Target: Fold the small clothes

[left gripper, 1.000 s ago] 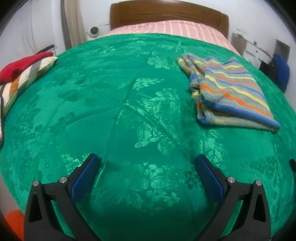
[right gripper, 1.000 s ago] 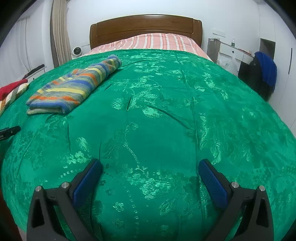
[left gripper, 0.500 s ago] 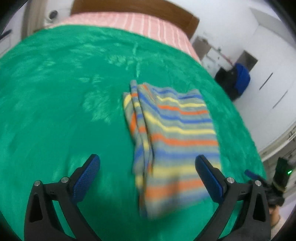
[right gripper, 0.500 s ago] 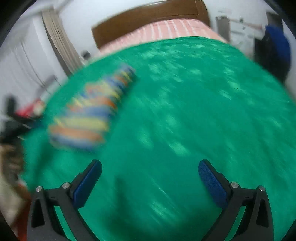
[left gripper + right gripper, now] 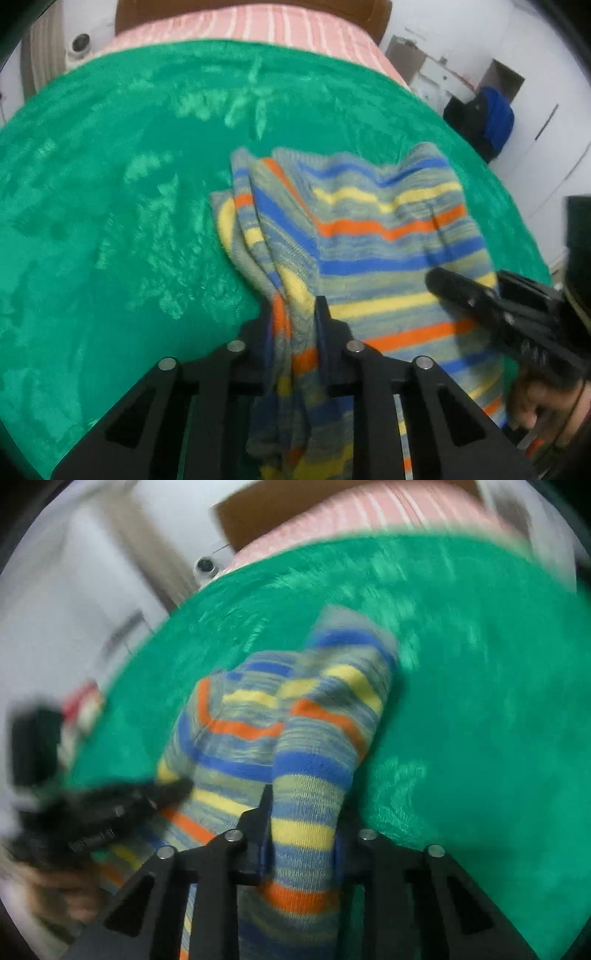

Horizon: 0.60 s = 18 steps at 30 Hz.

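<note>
My left tongs [image 5: 293, 314] have just been closing and now pinch a bunched edge of the striped knit garment [image 5: 369, 236], with cloth squeezed between the two black fingers and hanging down below them. My right tongs [image 5: 301, 812] have also just been closing, and they grip another thick fold of the same garment, a roll of grey, blue, yellow and orange stripes that fills the narrow gap between the fingers.

The garment lies on the green bedspread [image 5: 110, 221], towards the near right part of the bed in the left camera's view. Its far part rests rumpled on the spread, while the near part rises into both pairs of tongs. The left edge is gathered into several loose pleats that run down to my left tongs.

In the left camera I see my right tongs [image 5: 480, 299] come in from the right, lying across the near right part of the garment, with my hand [image 5: 543, 402] around the handle below. In the right camera, which is blurred, my left tongs [image 5: 122, 805] show as a dark shape at the left, touching the garment's left side.

At the far end of the bed lies pink striped bedding [image 5: 258, 26] before a brown wooden headboard [image 5: 251, 520]. A small white camera [image 5: 79, 42] stands at the far left, and a blue thing [image 5: 498, 118] hangs by the white wall at the far right
</note>
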Motion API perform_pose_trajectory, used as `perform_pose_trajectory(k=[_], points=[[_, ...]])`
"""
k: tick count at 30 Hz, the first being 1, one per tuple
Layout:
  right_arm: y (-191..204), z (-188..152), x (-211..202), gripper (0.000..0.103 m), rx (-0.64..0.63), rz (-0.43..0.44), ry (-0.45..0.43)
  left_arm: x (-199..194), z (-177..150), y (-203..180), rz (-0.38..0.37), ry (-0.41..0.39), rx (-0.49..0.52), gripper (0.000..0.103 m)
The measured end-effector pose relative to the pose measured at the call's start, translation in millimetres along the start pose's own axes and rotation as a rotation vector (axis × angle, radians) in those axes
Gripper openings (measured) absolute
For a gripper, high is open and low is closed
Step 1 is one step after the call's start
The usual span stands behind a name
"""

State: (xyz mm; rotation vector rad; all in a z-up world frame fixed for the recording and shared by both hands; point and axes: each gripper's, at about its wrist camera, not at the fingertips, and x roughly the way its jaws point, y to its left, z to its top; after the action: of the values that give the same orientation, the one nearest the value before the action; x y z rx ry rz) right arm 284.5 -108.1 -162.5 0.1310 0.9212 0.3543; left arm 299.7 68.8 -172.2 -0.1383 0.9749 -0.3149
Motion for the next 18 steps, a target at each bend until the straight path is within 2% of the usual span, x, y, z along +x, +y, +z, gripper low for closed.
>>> perform_pose_trajectory(k=[2,6,8,9,10,11,12,13,15,17,18], points=[[18,1,-24,0.023,-0.070,-0.017,-0.080,-16,10,0,-0.036,-0.047,-0.024,0.017],[29,21,-56,0.023,-0.084,0.024,-0.186,-46,37,-7,-0.021,-0.145,0.003,0.018],[28,40,-57,0.023,-0.069,0.027,-0.214,-42,50,-9,0.017,-0.156,0.009,0.032],[21,48,-55,0.025,-0.046,0.031,-0.217,-33,54,-6,0.046,-0.135,0.002,0.058],[13,55,-49,0.034,-0.022,0.029,-0.206,-24,54,-4,0.089,-0.109,-0.006,0.078],[2,58,-44,0.044,0.007,0.011,-0.181,-19,50,-1,0.134,-0.101,-0.012,0.080],[-5,60,-37,0.075,0.025,-0.036,-0.160,-19,42,1,0.172,-0.108,-0.013,0.080],[-16,55,-39,0.095,0.038,-0.109,-0.152,-24,32,2,0.192,-0.125,-0.005,0.083],[-24,44,-51,0.095,0.023,-0.165,-0.177,-36,12,0,0.235,-0.169,0.020,0.089],[-24,24,-74,0.096,-0.012,-0.227,-0.196,-64,-13,-6,0.316,-0.257,0.055,0.094],[-21,15,-85,0.096,-0.030,-0.251,-0.209,-74,-21,-7,0.355,-0.293,0.060,0.102]])
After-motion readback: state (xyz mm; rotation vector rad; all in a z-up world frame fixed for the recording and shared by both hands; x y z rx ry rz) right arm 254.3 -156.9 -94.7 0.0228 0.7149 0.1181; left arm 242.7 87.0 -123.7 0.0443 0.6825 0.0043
